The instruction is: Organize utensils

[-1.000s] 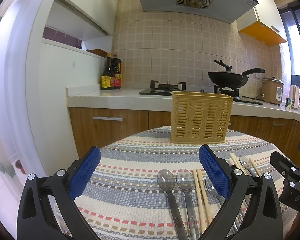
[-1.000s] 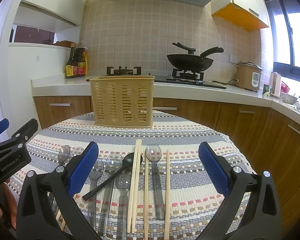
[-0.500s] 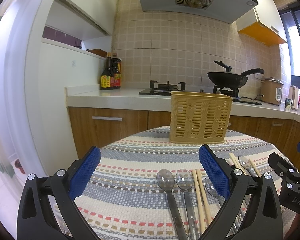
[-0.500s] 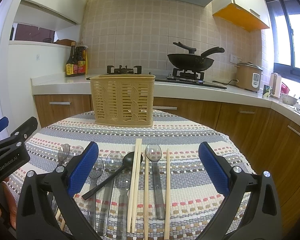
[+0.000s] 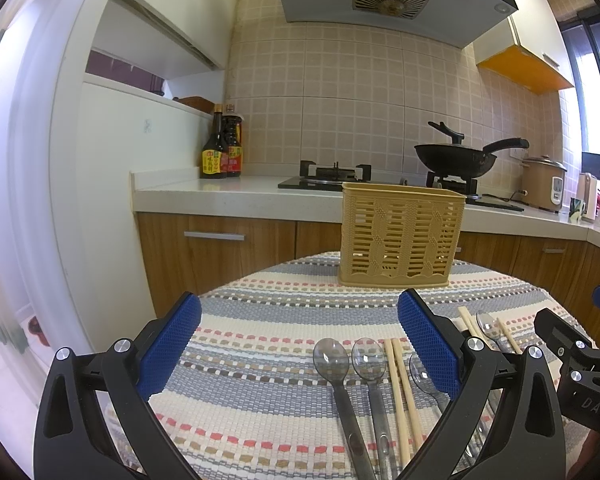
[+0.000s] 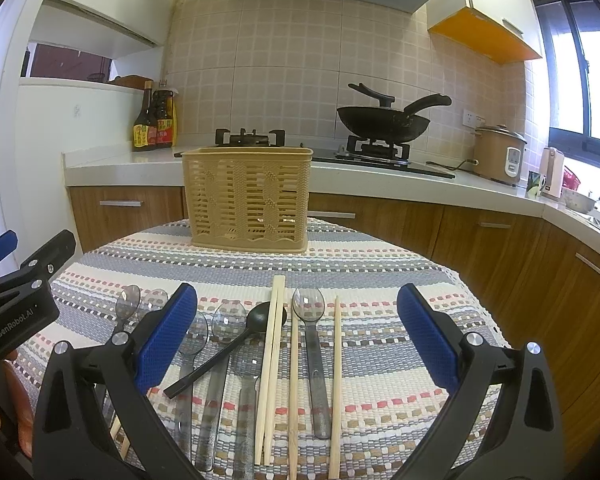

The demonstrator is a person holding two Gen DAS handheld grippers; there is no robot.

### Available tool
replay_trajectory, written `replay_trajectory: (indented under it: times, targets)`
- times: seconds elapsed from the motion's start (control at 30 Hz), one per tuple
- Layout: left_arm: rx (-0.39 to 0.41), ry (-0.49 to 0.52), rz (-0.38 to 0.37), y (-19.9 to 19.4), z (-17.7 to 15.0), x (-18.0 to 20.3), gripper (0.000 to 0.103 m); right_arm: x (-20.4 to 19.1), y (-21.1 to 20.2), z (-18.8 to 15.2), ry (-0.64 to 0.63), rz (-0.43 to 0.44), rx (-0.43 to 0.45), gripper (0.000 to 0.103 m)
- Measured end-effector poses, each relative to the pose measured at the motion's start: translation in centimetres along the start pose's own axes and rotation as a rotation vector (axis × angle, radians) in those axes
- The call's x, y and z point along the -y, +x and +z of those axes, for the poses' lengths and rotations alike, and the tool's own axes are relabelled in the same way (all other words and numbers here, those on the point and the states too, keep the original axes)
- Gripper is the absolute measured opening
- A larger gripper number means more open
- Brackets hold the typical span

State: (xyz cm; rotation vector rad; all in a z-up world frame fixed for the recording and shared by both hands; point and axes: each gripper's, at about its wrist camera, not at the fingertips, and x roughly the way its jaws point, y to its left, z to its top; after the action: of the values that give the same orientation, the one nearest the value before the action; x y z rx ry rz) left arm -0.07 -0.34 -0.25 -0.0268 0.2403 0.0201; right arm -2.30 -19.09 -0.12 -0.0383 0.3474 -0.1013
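A tan slotted utensil basket [image 6: 247,198] stands upright at the far side of the striped tablecloth; it also shows in the left wrist view [image 5: 400,235]. Several clear plastic spoons [image 6: 309,308], one black spoon [image 6: 260,319] and several wooden chopsticks [image 6: 273,344] lie flat in front of it. My right gripper [image 6: 298,344] is open and empty, low over the utensils. My left gripper [image 5: 300,350] is open and empty over the left part of the cloth, with clear spoons [image 5: 328,360] and chopsticks [image 5: 398,376] between its fingers and to the right.
The round table's striped cloth [image 6: 380,272] drops off at left and right edges. Behind it runs a kitchen counter [image 6: 380,184] with a stove, black wok [image 6: 382,122], sauce bottles [image 6: 156,122] and rice cooker [image 6: 498,154]. Each gripper sees the other at its frame edge.
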Motion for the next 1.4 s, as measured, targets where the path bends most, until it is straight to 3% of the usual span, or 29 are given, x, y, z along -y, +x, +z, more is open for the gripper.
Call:
replay_trajectory:
  times: [0.27,0.4,0.53,0.63,0.73,0.9,1.07,1.2,1.3,1.4]
  targets:
    - [-0.008,-0.013,-0.013,0.1,0.1,-0.1,0.095,0.0,0.3,0.0,-0.008,0.007,-0.021,0.095]
    - [-0.014,-0.007,-0.064,0.2,0.7,-0.7,0.095,0.7,0.8,0.3,0.03,0.036,-0.069,0.095]
    - [-0.05,-0.026,-0.13,0.5,3.7,-3.1,0.095,2.1,0.7,2.0,0.065,0.021,-0.085,0.095]
    - [-0.144,-0.063,-0.155,1.8,6.2,-5.3,0.095,2.8,0.8,4.1,0.039,-0.006,-0.108,0.095]
    - [-0.321,-0.099,-0.237,4.3,7.9,-6.7,0.09,3.1,1.5,5.9,0.005,-0.068,-0.158,0.095]
    - [-0.637,-0.109,-0.371,8.6,7.1,-5.8,0.072,4.0,3.9,8.2,0.012,0.019,-0.326,0.09]
    - [-0.765,-0.029,-0.383,10.6,5.3,-3.4,0.063,5.5,7.2,9.2,0.053,0.071,-0.507,0.073]
    - [-0.849,-0.04,-0.431,11.4,3.0,-1.7,0.061,5.5,9.7,7.7,0.014,0.08,-0.63,0.055]
    - [-0.923,-0.033,-0.427,12.8,0.9,-0.9,0.048,6.0,12.0,5.8,0.034,0.102,-0.756,0.036]
    - [-0.97,-0.019,-0.401,13.7,-0.7,-0.7,0.042,6.9,14.4,4.0,0.081,0.133,-0.875,0.035]
